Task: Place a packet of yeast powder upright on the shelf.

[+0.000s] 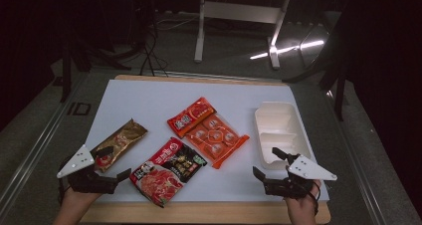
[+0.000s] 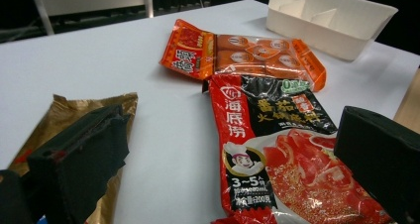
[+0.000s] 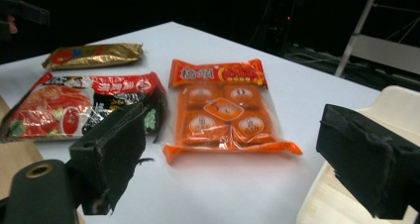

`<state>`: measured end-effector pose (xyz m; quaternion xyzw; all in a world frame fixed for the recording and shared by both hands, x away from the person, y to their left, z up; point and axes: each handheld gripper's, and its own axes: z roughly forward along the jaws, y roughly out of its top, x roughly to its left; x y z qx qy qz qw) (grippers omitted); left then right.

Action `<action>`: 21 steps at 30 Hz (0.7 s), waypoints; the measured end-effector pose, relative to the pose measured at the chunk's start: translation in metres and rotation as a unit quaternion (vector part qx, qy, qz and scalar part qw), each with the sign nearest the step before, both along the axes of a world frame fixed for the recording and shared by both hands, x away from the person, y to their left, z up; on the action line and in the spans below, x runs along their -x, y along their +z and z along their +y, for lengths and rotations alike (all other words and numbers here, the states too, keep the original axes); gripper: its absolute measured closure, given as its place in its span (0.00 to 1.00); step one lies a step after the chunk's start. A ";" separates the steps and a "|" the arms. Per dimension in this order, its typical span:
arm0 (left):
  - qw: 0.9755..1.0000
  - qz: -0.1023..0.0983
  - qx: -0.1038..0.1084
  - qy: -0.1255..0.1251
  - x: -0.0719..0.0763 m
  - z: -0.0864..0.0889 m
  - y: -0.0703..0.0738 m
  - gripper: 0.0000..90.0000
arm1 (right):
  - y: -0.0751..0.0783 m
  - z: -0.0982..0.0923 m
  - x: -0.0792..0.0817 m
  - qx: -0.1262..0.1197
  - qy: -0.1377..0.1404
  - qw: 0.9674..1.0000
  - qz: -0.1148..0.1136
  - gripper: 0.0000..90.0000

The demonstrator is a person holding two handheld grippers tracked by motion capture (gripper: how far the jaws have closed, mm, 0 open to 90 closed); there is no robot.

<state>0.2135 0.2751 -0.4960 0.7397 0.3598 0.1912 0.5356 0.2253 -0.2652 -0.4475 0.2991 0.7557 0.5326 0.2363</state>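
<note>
surface: white table (image 1: 149, 100), dark room
left gripper (image 1: 110, 164): jaws spread, empty, just left of red-black packet (image 1: 166, 171), over gold packet (image 1: 119, 141)
right gripper (image 1: 268, 165): jaws spread, empty, right of red-black packet, beside white tray (image 1: 298, 130)
orange packet (image 1: 209, 133): behind red-black packet

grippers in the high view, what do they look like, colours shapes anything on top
Both are black two-jaw tools. The left gripper and right gripper each carry a grey three-cornered plate on top, dotted with small dark marks. The jaws are blocky, with rough black pads showing in the gripper views. The hands at the bottom edge show no sleeves.
</note>
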 end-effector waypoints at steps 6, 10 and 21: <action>1.000 -0.016 -0.017 0.004 -0.001 -0.002 0.010 0.01 | 0.007 0.001 0.003 -0.001 0.003 0.999 -0.041 0.16; 0.999 -0.011 -0.032 0.008 -0.012 0.001 0.020 0.01 | 0.007 0.004 0.001 0.015 -0.013 1.000 -0.017 0.15; 0.997 0.013 -0.079 0.001 -0.055 0.002 0.035 0.02 | 0.009 0.006 0.004 -0.014 -0.015 1.000 -0.009 0.11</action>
